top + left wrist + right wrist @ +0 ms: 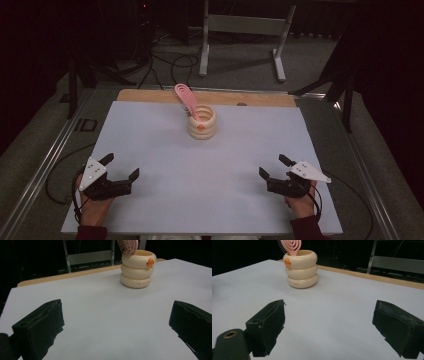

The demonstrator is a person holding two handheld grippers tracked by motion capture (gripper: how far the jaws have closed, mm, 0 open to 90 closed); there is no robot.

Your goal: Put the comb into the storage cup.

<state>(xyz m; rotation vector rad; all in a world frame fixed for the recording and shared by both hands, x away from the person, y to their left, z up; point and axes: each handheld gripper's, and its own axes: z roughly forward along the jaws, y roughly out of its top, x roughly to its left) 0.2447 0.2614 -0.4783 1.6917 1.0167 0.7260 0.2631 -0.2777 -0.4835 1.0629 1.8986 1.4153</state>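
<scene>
A cream ribbed holder [202,123] shaped like three stacked rings stands upright at the far middle of the white board [150,145]. It has a small orange mark on its side. A pink hairbrush [186,100] stands in it, leaning back and left. The holder [137,268] is far ahead in the left gripper view, and the holder [301,268] with the brush [291,246] is far ahead in the right gripper view. My left gripper [121,166] rests open at the near left. My right gripper [273,167] rests open at the near right. Both hold nothing.
The board lies on a wooden table whose far edge [150,95] shows as a tan strip. Beyond it stand a metal frame [242,35], cables on the grey floor [170,65] and dark stands at both sides.
</scene>
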